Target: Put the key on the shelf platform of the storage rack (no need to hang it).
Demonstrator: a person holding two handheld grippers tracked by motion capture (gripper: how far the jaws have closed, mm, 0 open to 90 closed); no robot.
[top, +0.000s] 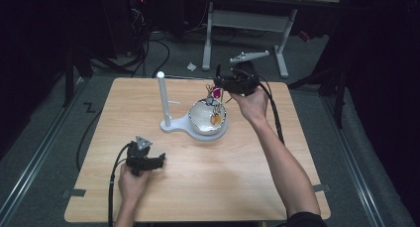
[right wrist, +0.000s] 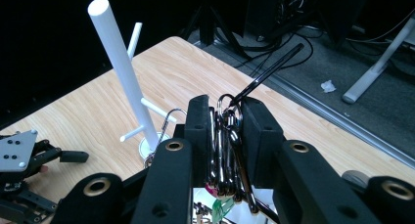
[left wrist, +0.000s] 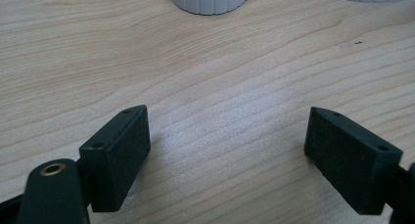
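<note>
Your right gripper point(right wrist: 226, 136) is clenched on a bunch of metal carabiner-style key rings point(right wrist: 225, 150), pinched upright between its jaws, with coloured tags point(top: 216, 105) dangling below over the white bowl point(top: 198, 119). From that gripper the white peg stand point(top: 161, 98) lies at about nine o'clock in the high view, near but clearly apart. Its post stands upright, and in the right gripper view short side pegs point(right wrist: 133, 132) stick out level from it. If the rings are meant for a peg, that gap to nine o'clock is what the move turns on.

Your right forearm reaches far across the desk point(top: 148, 98), wrist bent so the gripper points back toward the post.

Your left gripper point(left wrist: 227, 150) rests low over the desk at seven o'clock, jaws spread wide with nothing between them, farther from the stand than the right.
</note>
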